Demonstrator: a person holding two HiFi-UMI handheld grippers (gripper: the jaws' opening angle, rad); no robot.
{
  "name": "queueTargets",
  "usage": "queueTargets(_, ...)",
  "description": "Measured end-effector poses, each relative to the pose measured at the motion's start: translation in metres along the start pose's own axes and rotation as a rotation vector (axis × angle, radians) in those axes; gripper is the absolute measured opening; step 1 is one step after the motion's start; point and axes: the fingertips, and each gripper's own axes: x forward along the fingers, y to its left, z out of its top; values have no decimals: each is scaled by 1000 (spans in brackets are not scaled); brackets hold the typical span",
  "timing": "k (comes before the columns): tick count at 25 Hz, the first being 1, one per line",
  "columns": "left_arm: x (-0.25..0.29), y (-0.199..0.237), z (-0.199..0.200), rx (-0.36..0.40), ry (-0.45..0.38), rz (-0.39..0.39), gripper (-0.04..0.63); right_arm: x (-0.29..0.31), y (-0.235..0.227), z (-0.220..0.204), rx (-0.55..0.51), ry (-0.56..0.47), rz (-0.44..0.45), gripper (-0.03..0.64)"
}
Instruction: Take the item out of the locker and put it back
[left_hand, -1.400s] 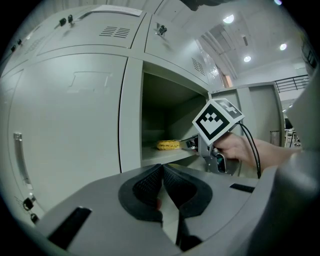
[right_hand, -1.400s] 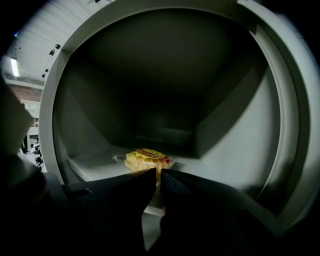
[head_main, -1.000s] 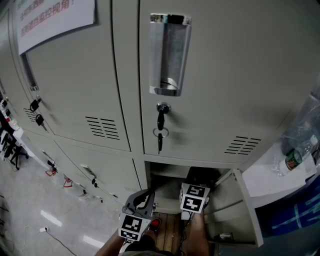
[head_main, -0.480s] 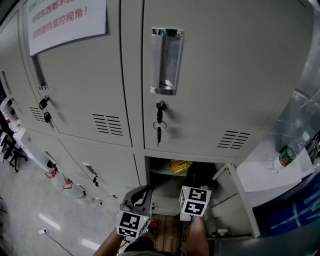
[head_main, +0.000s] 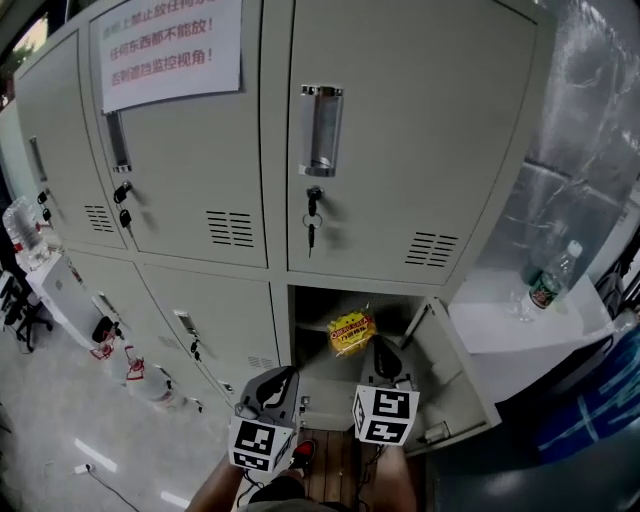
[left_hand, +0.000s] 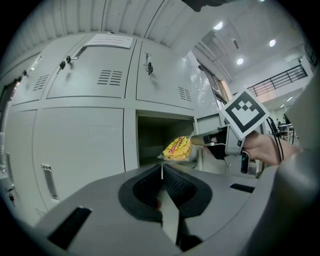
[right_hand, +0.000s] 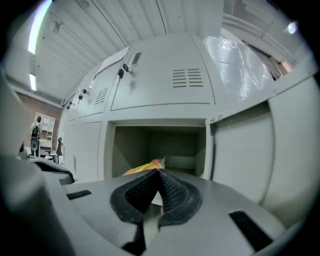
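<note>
Right gripper (right_hand: 160, 173) first: its two black ribbed jaws were pressed together, pinching the edge of the crinkly yellow snack packet with red print (head_main: 351, 333). The packet hung in the air from that pinch, right at the mouth of the open lower locker compartment (head_main: 314, 309), towards its right-hand side. Whether it sat just inside the front edge or just outside, no view settled.

Over to the left gripper (left_hand: 161, 168): jaws closed tight as well, nothing between them. It was held beside the right one and apart from the packet, pointing at the same opening.

The grey metal compartment door (head_main: 452, 372) stood swung out to the right. Above it, the closed upper door carried a recessed chrome handle (head_main: 320, 130) and a dark key hanging in its lock (head_main: 312, 224). A white paper notice with red print (head_main: 170, 48) was stuck high on the neighbouring door at the left. Off to the right, a clear plastic water bottle (head_main: 547, 280) stood upright on a white ledge (head_main: 497, 328).
</note>
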Motion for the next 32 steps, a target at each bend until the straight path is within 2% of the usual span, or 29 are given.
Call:
queueTargets(6, -36, -16, 7, 4, -19, 10, 32, -67, 13, 0, 17, -38, 24, 17)
queueTargets(16, -88, -44, -8, 3, 9, 26, 32, -149, 24, -30, 26, -35, 40, 17)
queueTargets(25, -112, -64, -12, 7, 2, 36, 32, -200, 23, -62, 61, -20, 34, 17)
queueTargets(32, -118, -70, -17, 6, 16, 41, 32, -212, 20, -78, 73, 7, 31, 17)
